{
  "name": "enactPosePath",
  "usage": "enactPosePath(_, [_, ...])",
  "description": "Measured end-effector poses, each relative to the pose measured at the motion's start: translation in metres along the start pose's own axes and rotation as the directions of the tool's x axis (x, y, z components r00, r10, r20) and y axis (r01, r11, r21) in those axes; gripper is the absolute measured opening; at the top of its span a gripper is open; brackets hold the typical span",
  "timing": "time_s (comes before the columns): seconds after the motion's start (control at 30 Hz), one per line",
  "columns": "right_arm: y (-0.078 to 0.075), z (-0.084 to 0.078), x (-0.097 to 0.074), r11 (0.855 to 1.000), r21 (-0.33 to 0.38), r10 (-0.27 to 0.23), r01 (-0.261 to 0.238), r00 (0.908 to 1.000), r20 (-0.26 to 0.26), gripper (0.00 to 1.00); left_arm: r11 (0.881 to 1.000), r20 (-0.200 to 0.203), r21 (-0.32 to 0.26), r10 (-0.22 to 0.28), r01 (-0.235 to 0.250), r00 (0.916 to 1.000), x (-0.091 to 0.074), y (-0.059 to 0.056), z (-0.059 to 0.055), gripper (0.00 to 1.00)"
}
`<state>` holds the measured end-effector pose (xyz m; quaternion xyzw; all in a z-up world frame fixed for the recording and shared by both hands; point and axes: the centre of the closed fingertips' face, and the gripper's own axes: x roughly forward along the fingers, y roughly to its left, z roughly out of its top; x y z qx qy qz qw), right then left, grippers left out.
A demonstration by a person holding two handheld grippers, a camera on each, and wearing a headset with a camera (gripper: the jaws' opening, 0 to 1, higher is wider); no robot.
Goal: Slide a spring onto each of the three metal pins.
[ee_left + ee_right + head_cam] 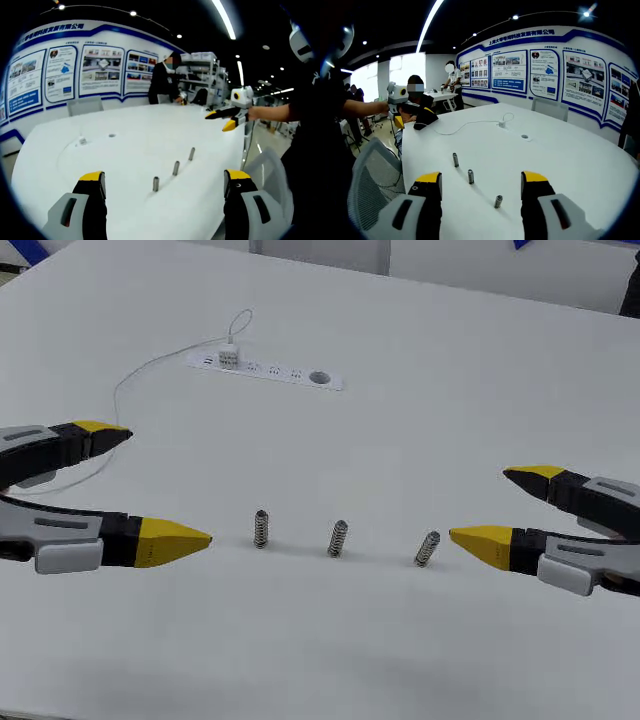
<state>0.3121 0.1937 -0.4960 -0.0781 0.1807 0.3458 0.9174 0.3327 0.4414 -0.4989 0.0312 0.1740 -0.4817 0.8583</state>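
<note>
Three short metal springs stand upright in a row on the white table (420, 410), each around a pin: the left spring (261, 528), the middle spring (338, 538) and the right spring (427, 548), which leans a little. My left gripper (165, 485) hovers left of the row, open and holding nothing. My right gripper (481, 503) hovers right of it, also open and holding nothing. The left gripper view has its jaws (164, 176) wide apart before the row (176, 168). In the right gripper view the springs (470, 176) stand beyond the open jaws (482, 177).
A white power strip (270, 370) with a plugged-in charger and a thin cable (130, 380) lies at the back of the table. A grey mesh chair (370, 175) stands by the table edge. People stand in the background.
</note>
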Motion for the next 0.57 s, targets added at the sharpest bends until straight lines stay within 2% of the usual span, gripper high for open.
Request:
enactPosePath(0.07, [-0.0003, 0.0000, -0.0004, 1.000, 0.005, 0.003, -0.003, 1.0000, 0.001, 0.65, 1.000, -0.013, -0.003, -0.001, 0.001, 0.9999, 0.0001, 0.0001, -0.0029, 1.00])
enactPosePath(0.3, [-0.0010, -0.0043, -0.0037, 1.000, 0.020, 0.006, -0.005, 0.9999, -0.009, 0.67, 1.000, -0.019, -0.006, 0.001, -0.001, 0.9998, -0.0021, -0.0015, -0.0031, 1.00])
enactPosePath(0.57, [0.0004, -0.0097, -0.0076, 0.999, 0.040, -0.002, 0.002, 0.9999, -0.014, 0.68, 1.000, -0.002, -0.020, 0.015, -0.015, 0.9999, -0.0062, -0.0011, 0.0007, 0.99])
